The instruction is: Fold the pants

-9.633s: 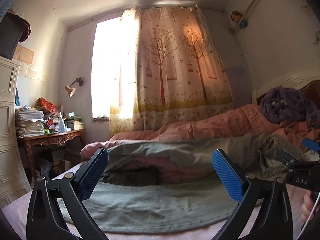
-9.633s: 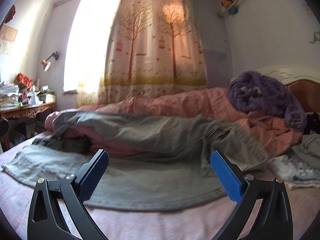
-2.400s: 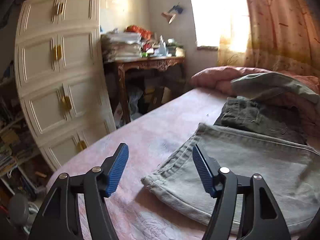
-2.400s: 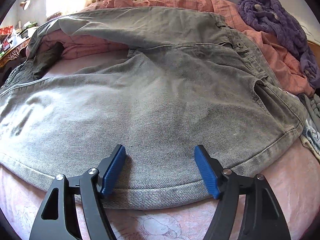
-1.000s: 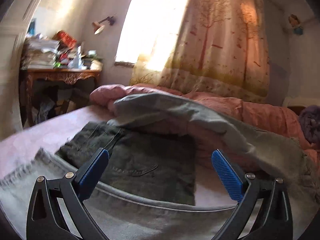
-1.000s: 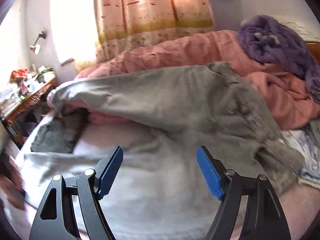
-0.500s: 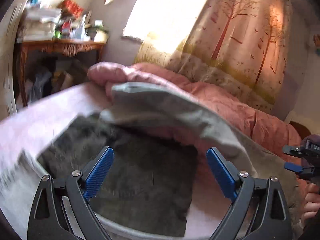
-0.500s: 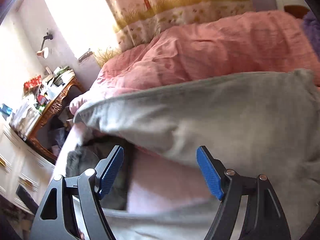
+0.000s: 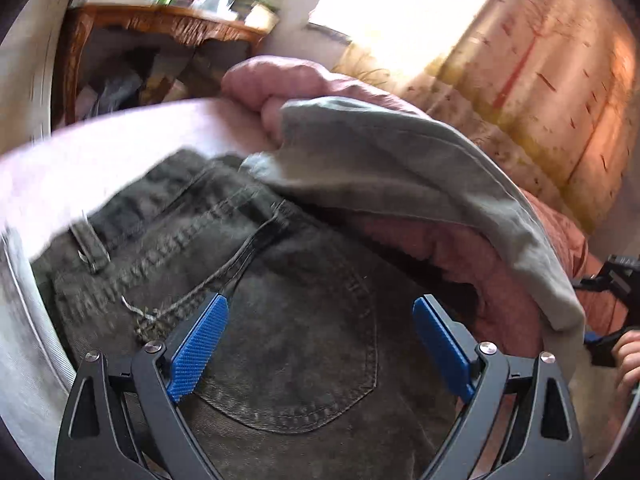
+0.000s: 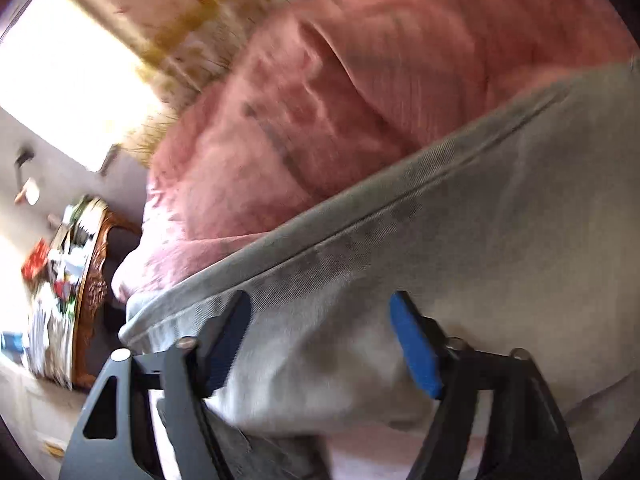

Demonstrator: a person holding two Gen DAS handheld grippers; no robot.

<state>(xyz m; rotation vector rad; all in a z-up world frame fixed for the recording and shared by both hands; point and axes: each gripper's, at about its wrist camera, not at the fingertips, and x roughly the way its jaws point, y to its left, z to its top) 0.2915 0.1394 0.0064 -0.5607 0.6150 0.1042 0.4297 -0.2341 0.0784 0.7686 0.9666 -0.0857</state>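
Pink bedding [image 9: 100, 152] carries the light grey pants [image 10: 460, 240], one leg draped over a rumpled pink quilt [image 10: 320, 100]. Dark jeans [image 9: 280, 300] lie at six o'clock beneath the left gripper [image 9: 320, 344], jaws wide, nothing gripped. Right gripper [image 10: 320, 344], jaws just narrowing yet open, hangs over the leg. A cluttered desk [image 9: 168, 24] stands at eleven o'clock.
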